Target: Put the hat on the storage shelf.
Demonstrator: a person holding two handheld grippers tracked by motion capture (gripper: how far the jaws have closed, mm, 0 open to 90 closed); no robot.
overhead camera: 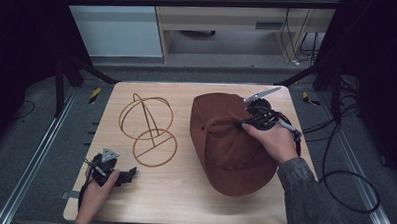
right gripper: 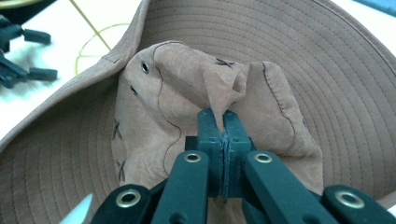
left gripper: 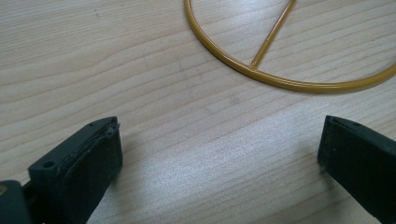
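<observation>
Two hand-held grippers are at work over the pale wooden counter. The right hand-held gripper is clenched on a pinch of cloth at the crown of the soft brown wide-brimmed fabric hat, which lies on the right half of the counter with its brim spread toward the near edge. In the right gripper view the crown is puckered into a peak between the pads, and the stitched brim curves around it.

The left hand-held gripper is released, its jaws wide apart over bare wood at the near left corner, with nothing between them. Just beyond it stands the yellow wire hat stand, a flat ring base with looped hoops rising from it, left of the hat and apart from it.

The hat looks light and limp: it will fold and sag wherever it is not supported, and a pinch on the crown alone is likely to let the brim droop and swing. The cloth seems neither slippery nor fragile, so a firm pinch should hold. A hold on the crown top suits lowering it over the hoops; a second hold at the brim edge would probably keep it open.
</observation>
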